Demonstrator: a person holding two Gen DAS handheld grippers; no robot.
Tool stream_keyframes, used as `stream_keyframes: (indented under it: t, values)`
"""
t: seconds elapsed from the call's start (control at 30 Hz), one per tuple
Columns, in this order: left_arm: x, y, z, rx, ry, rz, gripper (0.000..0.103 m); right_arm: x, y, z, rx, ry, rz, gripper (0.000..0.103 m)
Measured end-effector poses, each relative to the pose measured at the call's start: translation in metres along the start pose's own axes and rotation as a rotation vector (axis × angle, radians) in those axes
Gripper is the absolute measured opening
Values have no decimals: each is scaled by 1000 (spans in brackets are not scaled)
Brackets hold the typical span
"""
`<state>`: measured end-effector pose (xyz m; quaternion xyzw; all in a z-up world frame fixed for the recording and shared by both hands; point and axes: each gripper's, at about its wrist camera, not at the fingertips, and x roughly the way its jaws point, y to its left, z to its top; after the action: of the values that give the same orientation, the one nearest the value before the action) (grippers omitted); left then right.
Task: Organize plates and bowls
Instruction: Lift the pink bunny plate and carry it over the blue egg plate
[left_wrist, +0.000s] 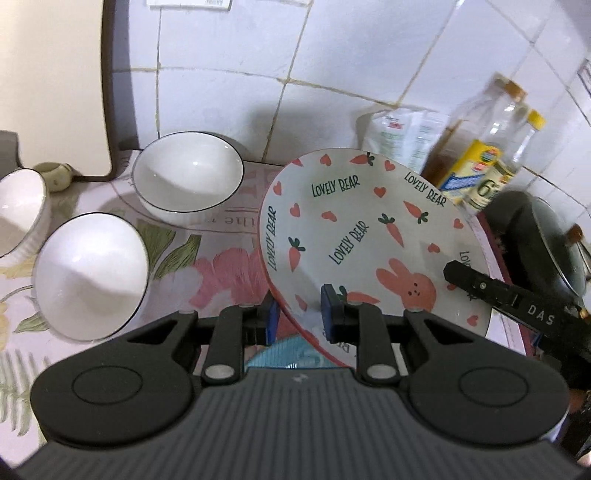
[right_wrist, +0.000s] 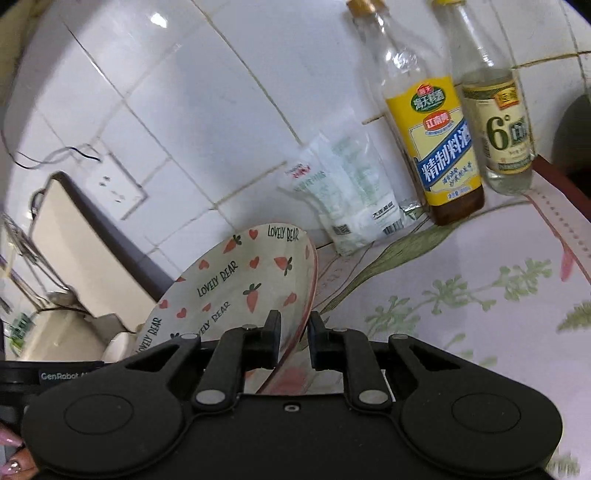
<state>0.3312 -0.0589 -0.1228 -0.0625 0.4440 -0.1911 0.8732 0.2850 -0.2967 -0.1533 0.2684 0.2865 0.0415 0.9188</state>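
Setting: white-tiled kitchen wall (left_wrist: 229, 44) behind a counter covered by a pale floral cloth (left_wrist: 177, 254).
Left wrist view, plate: a round ceramic plate printed with carrots, hearts, a pink rabbit and "LOVELY BEAR" (left_wrist: 354, 229) is tilted, lifted off the cloth, at centre.
Left wrist view, left gripper (left_wrist: 299, 315): its blue-padded fingers are clamped on the plate's near rim at 6 o'clock.
Left wrist view, right gripper (left_wrist: 480, 286): its black finger lies on the plate's rim at 4 o'clock.
Left wrist view, bowls: a white bowl with a thin dark rim (left_wrist: 188, 173) at 11 o'clock, a second such bowl (left_wrist: 92, 273) at 9 o'clock, a ribbed white bowl (left_wrist: 18, 218) at the left edge.
Left wrist view, far right: a dark pan with a glass lid (left_wrist: 546, 240) at 3 o'clock.
Right wrist view, right gripper (right_wrist: 294, 341): closed on the plate's (right_wrist: 236, 288) edge, the plate slanting toward 10 o'clock.
Right wrist view, background: a yellow-labelled bottle (right_wrist: 432, 140) and a clear bottle (right_wrist: 498, 118) at 1 o'clock, a white packet (right_wrist: 347, 192) beside them.
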Motion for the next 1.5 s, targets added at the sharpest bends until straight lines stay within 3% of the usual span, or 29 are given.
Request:
stream_keyframes:
  t: [0.23, 0.57, 1.0, 1.23, 1.5]
  values:
    - [-56, -3, -27, 48, -16, 27, 21, -46, 21, -21, 27, -7, 10, 20]
    - [-88, 8, -73, -12, 32, 7, 22, -94, 46, -56, 2, 38, -56, 20]
    - [-77, 24, -124, -91, 119, 32, 22, -101, 43, -102, -13, 158, -115, 20]
    - [-63, 33, -132, -105, 143, 68, 22, -84, 43, -118, -4, 253, -163, 20]
    - [-49, 36, -129, -107, 185, 78, 22, -72, 45, -119, -27, 281, -198, 20]
